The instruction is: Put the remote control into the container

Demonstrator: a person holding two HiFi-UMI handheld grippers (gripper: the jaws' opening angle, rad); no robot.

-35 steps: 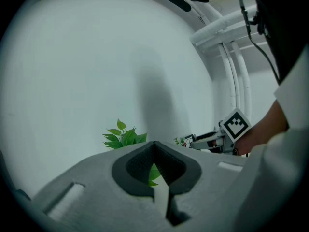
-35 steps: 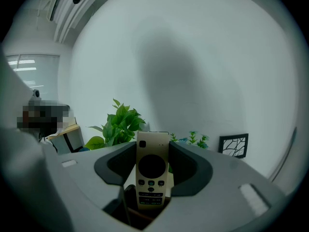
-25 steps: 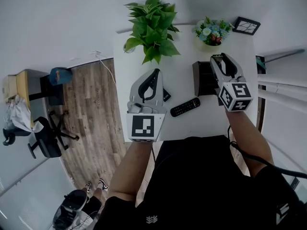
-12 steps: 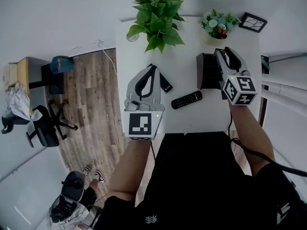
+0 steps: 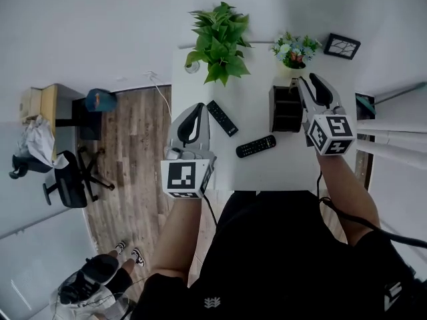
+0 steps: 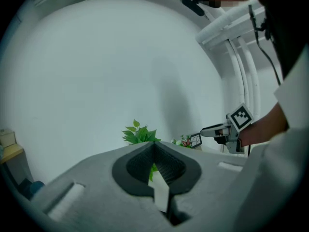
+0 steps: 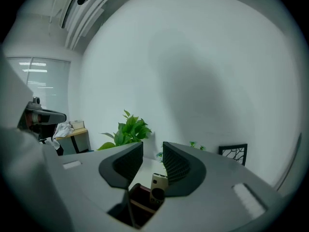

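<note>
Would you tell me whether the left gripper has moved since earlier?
Yes. The left gripper has shifted left, away from the nearby remote, toward the left edge of the table.

Matt plastics on a smooth white counter (image 5: 252, 105)
Remote control (image 5: 256, 146): smooth black plastic. Container (image 5: 287, 109): dark, matt. Floor (image 5: 130, 145): wood planks. Left gripper (image 5: 198, 107) and right gripper (image 5: 305, 81): matt grey shells, ribbed dark lining inside the jaws.

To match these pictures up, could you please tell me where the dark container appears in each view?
Head view: the container is right of centre, just left of the right gripper.
Left gripper view: not in it.
Right gripper view: the container is low in the middle, beneath the jaws.
Shared landmark: the leafy plant, which shows in all three views.
</note>
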